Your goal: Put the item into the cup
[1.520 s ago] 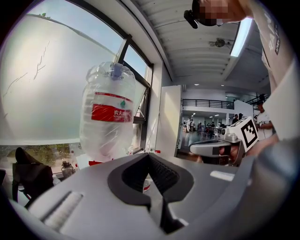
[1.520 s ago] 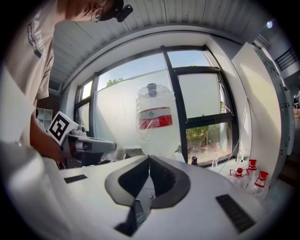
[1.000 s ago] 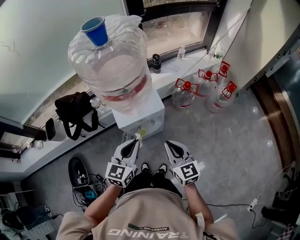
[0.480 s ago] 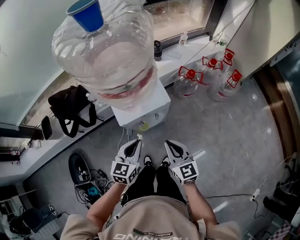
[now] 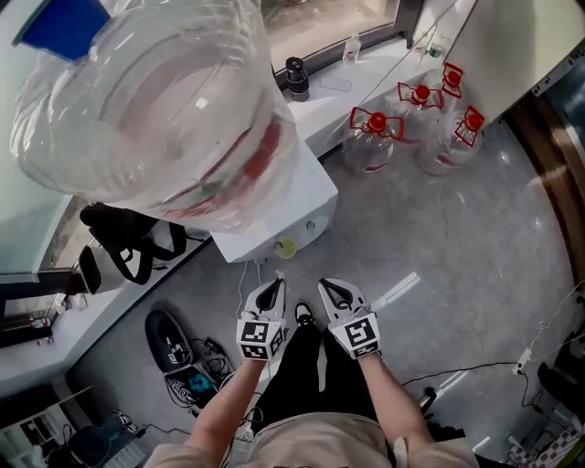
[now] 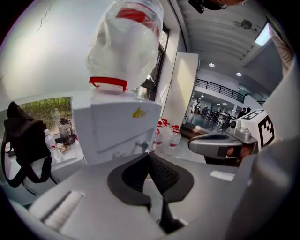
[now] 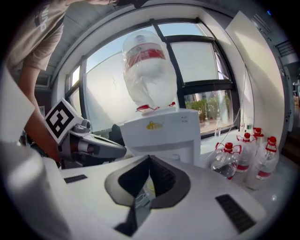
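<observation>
Left tool and right tool sit low, jaws together; reaching the blue plastic cup atop the clear water bottle wants a steady lift.

Left hand-held gripper and right hand-held gripper point forward, jaws together.

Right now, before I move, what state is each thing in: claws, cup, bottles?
Left claw: shut, nothing seen inside.
Right claw: shut on what looks like a clear wrapper.
Water bottle: inverted on the dispenser.
Blue cup: atop the water bottle, partly out of frame.
Floor jugs: upright, red caps on.
</observation>
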Demonstrator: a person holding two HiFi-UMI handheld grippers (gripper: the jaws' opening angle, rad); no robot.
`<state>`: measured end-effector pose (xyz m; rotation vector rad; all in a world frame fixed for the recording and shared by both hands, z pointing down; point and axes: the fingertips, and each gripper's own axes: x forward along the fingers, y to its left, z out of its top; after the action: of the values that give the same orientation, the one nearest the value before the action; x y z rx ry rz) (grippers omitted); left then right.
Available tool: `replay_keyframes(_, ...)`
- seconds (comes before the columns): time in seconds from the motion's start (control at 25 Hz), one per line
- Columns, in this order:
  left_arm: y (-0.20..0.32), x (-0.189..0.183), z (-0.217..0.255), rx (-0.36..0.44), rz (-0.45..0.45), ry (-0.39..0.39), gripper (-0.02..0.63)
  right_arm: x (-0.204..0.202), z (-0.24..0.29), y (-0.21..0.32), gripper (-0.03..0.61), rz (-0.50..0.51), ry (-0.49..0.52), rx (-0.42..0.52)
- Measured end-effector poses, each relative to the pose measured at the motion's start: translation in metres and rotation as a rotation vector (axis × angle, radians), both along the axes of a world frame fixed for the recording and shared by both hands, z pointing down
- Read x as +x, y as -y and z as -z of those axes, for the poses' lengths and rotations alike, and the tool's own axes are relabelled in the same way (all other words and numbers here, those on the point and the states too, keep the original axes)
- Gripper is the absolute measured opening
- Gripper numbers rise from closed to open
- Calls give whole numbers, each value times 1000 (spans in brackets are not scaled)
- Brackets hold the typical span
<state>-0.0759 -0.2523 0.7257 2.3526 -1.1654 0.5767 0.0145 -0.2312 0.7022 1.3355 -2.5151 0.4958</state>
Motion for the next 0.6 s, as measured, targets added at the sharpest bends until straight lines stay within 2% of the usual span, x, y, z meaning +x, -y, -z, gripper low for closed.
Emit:
replay_keyframes(0.24,20,-3,-83,-72,18,50,9,-6,-61,10,11,-21,-16,-59)
replay_keyframes(0.36,32,3,-118,-95,27,52,8,-5,-76,8,11,17,-36,-98)
replay_keyframes(0.6,51,-10,-166,-140,62,87,8,-11,-97,8,11,73,-56,-134)
